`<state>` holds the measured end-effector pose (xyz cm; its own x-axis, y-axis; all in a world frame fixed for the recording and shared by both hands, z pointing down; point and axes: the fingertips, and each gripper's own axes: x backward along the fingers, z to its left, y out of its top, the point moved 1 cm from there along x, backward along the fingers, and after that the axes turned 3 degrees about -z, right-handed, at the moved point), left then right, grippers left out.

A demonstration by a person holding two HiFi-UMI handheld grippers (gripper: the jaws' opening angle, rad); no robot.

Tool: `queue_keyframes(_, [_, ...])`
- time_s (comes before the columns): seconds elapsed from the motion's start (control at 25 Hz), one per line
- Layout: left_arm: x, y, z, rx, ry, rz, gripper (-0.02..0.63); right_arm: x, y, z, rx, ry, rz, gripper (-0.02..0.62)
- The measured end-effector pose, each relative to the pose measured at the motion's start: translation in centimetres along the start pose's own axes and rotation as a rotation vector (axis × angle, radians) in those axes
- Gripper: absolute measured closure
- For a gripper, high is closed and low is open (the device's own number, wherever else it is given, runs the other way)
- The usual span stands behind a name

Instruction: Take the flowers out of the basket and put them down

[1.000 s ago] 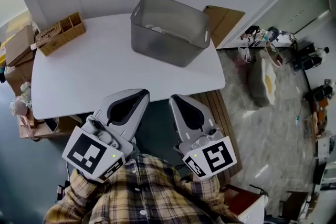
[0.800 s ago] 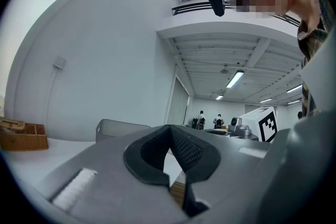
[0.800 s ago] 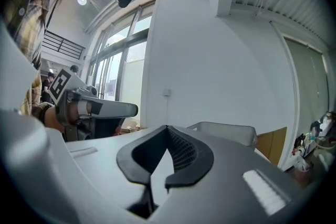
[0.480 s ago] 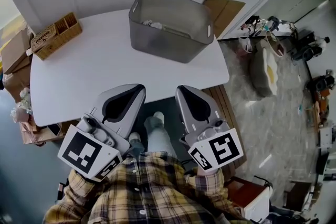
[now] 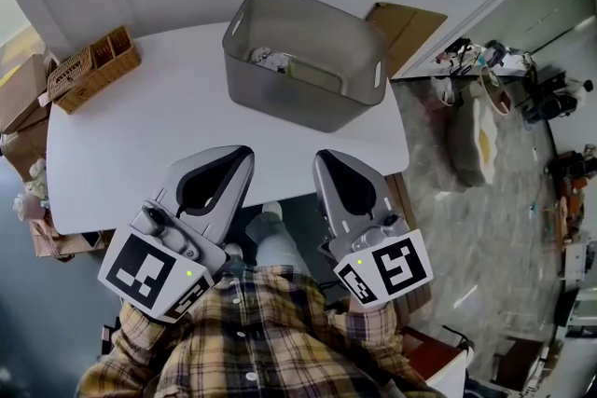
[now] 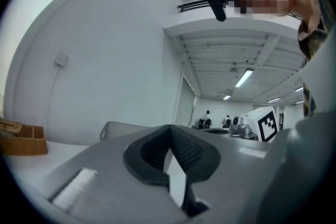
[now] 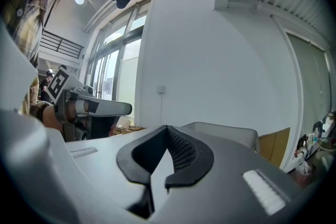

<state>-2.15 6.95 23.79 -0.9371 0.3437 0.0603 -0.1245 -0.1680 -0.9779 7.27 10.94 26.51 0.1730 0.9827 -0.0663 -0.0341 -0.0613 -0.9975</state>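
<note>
Approach judged in hand: left tongs (image 5: 235, 156) and right tongs (image 5: 326, 159) held together, empty, near grey basket (image 5: 308, 93) on surface (image 5: 140, 135). Next: tongs to be opened, flowers (image 5: 270, 61) reached inside.

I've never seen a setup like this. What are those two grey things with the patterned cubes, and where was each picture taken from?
No robot here: a person in a checked shirt holds a hand tool in each hand, the left gripper and the right gripper. Each has two fingers that pinch; the marker cubes are part of the tools. The head view comes from a camera on the person's head, looking down; the two gripper views come from cameras riding on the tools, looking along their fingers. On the white table stand a grey basket with pale items inside, probably the flowers, and a wicker box at the left. Both tools are shut and hold nothing.
</note>
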Motion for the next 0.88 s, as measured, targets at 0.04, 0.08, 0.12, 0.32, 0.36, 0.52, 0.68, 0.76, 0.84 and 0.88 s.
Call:
queue_keyframes(0.04, [-0.8,0.0,0.4,0.0,0.006,-0.002,0.595,-0.5,0.1,-0.7,0.002,0.006,-0.001,0.591])
queue_keyframes(0.08, [-1.6,0.0,0.8,-0.001,0.011,-0.004,0.595,-1.0,0.1,-1.4,0.004,0.012,-0.001,0.591])
queue_keyframes(0.12, [-2.5,0.1,1.1,-0.001,0.016,-0.007,0.595,-1.5,0.2,-2.2,0.006,0.018,-0.002,0.591])
queue_keyframes(0.32, [-7.1,0.4,2.9,0.005,0.053,-0.016,0.595,-4.5,1.0,-6.3,0.019,0.068,0.002,0.591])
queue_keyframes(0.36, [-8.1,0.5,3.2,0.006,0.061,-0.016,0.595,-5.1,1.1,-7.1,0.023,0.08,0.006,0.591])
queue_keyframes(0.52, [-11.1,1.0,4.4,0.01,0.096,-0.012,0.595,-7.2,1.7,-9.9,0.03,0.123,0.018,0.591])
queue_keyframes(0.68, [-13.4,1.4,5.5,0.011,0.138,-0.007,0.595,-9.0,2.4,-12.2,0.028,0.159,0.025,0.591])
queue_keyframes(0.76, [-14.3,1.5,5.9,0.01,0.157,-0.006,0.595,-9.8,2.5,-13.2,0.032,0.179,0.03,0.591])
queue_keyframes(0.84, [-15.2,1.6,6.1,0.01,0.175,-0.007,0.595,-10.4,2.6,-14.1,0.036,0.199,0.034,0.591])
queue_keyframes(0.88, [-15.6,1.6,6.2,0.01,0.185,-0.009,0.595,-10.6,2.7,-14.5,0.037,0.209,0.034,0.591])
